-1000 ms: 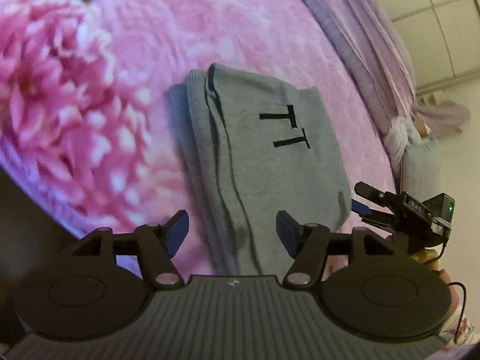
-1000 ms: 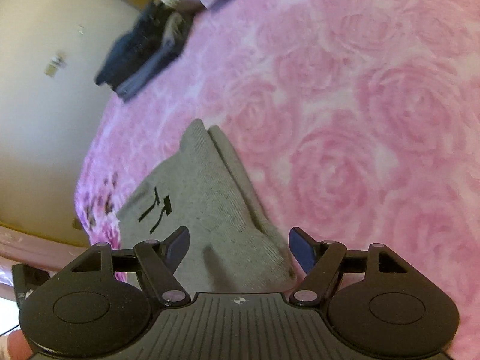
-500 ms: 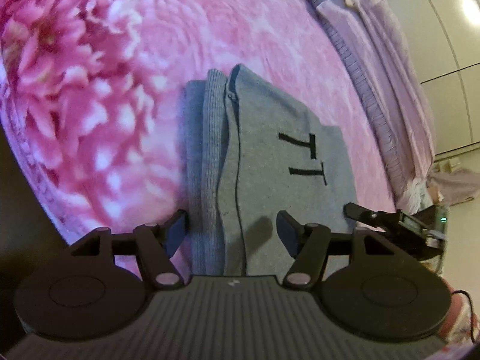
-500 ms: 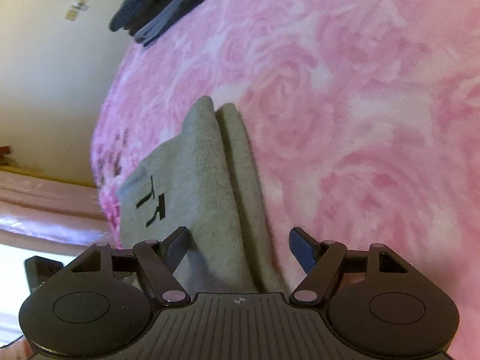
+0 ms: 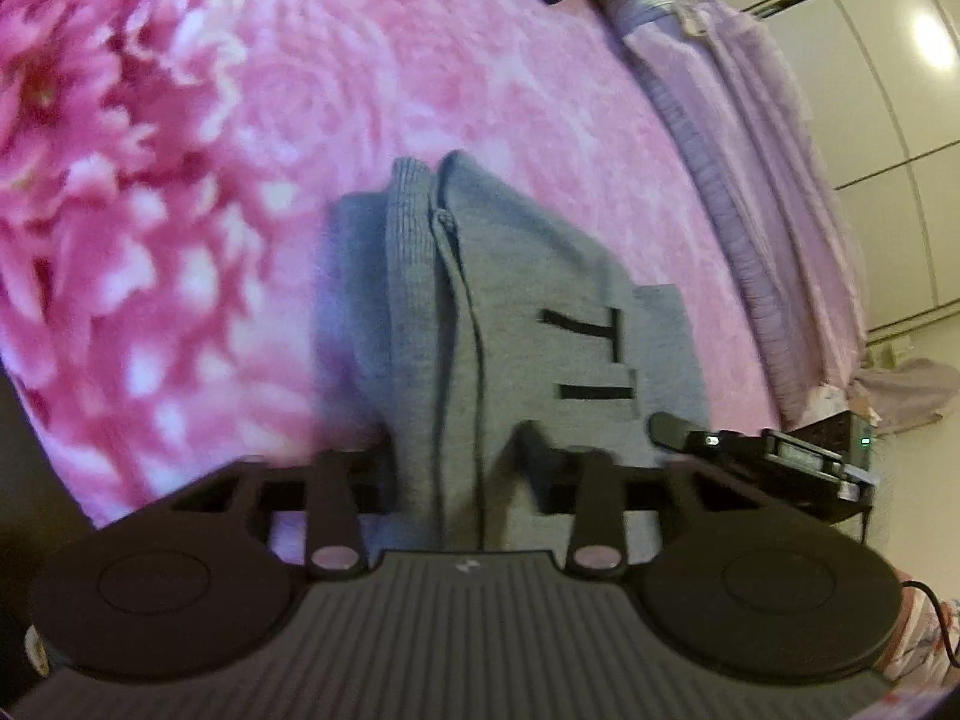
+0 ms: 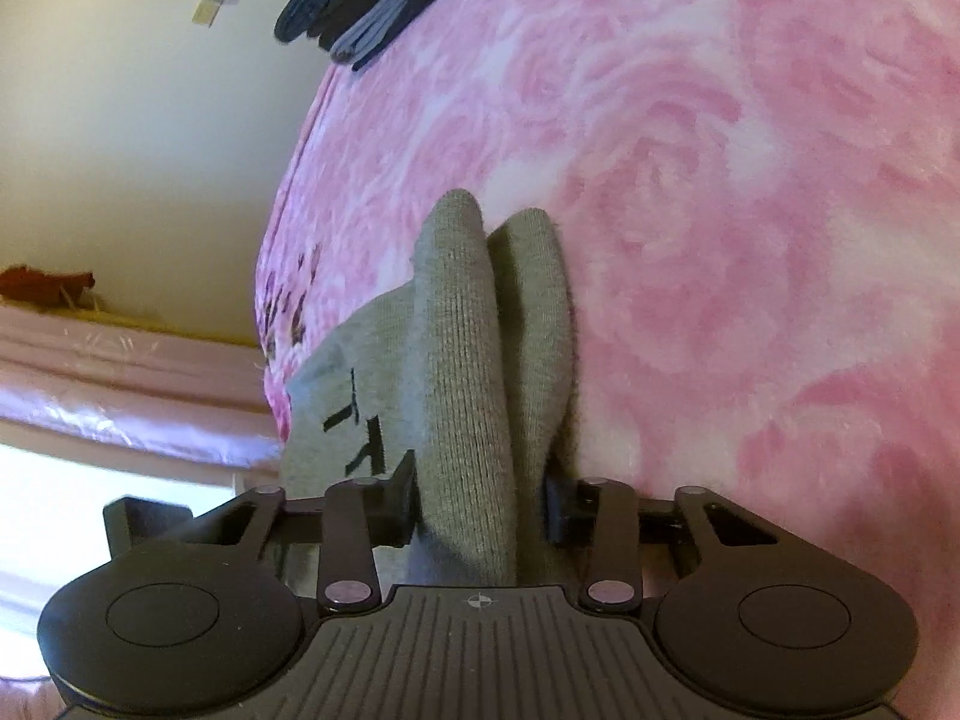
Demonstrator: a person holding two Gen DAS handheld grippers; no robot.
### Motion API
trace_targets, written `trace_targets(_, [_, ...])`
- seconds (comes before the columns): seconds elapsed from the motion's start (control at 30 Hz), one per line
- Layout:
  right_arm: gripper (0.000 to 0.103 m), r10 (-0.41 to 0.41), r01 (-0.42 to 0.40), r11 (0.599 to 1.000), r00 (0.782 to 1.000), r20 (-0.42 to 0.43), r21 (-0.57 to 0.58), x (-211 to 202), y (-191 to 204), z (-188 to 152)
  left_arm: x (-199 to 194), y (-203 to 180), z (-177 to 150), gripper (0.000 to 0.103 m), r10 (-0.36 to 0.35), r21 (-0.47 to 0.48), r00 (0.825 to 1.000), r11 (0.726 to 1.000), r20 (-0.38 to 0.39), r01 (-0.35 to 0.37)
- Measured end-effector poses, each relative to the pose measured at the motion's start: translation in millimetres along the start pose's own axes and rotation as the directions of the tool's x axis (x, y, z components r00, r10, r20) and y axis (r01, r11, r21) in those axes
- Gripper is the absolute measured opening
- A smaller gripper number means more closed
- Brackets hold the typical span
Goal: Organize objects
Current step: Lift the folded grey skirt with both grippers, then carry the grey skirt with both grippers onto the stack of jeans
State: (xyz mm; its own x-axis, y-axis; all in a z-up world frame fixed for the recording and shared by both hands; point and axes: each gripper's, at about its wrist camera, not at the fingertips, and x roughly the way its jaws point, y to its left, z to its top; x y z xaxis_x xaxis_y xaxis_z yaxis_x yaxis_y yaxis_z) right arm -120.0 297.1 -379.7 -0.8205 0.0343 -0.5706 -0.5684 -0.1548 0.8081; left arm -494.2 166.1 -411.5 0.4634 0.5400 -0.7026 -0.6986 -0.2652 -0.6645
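A pair of grey socks (image 5: 540,276) with black "TT" marks lies folded on the pink floral blanket (image 5: 420,60). My left gripper (image 5: 456,456) is closing over the pair's near end, with the fabric bunched between its jaws and both pads against it. In the right wrist view the socks (image 6: 456,312) stand up as two ribbed folds. My right gripper (image 6: 480,492) is closing around them from the opposite end, pads pressing both sides. The right gripper's housing (image 5: 792,456) shows past the socks' right edge.
A pile of dark socks (image 6: 372,6) sits far back near the bed's edge. A folded lilac blanket (image 5: 750,150) runs along the bed's right side, with white wardrobe doors (image 5: 888,90) behind. The blanket (image 6: 750,210) stretches bare to the right.
Both grippers have sunk onto the socks and narrowed from wide open until they pinch the fabric. The socks now bunch up between the fingers.
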Motion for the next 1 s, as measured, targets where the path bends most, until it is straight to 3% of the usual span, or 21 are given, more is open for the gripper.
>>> trace_targets(0.13, [0.031, -0.038, 0.037, 0.999, 0.999, 0.034, 0.029, -14.7, 12.6, -11.1, -3.6, -24.2, -5.1, 0.021, 0.057, 0.055, 0.998, 0.997, 0.016, -0.058])
trace_targets(0.3, [0.031, -0.038, 0.036, 0.999, 0.998, 0.047, 0.037, -45.1, 51.2, -17.2, -31.6, -48.1, -3.9, 0.021, 0.059, 0.047, 0.998, 0.997, 0.025, -0.061])
trace_targets(0.5, [0.031, -0.01, 0.008, 0.999, 0.997, 0.074, 0.031, -61.0, 116.7, 5.2, -79.5, -75.9, 38.8, 0.021, 0.03, 0.06, 0.998, 0.998, 0.052, -0.033])
trace_targets(0.73, [0.031, -0.005, -0.001, 0.999, 0.986, 0.167, 0.041, -34.4, 200.9, 75.3, -112.4, -91.2, 156.8, 0.021, -0.011, 0.141, 0.998, 0.99, 0.069, 0.001])
trace_targets(1.0, [0.031, -0.058, 0.032, 0.996, 0.946, 0.319, 0.087, 21.6, 280.6, 190.1, -95.3, -103.7, 360.7, 0.021, -0.076, 0.26, 0.997, 0.963, 0.001, 0.073])
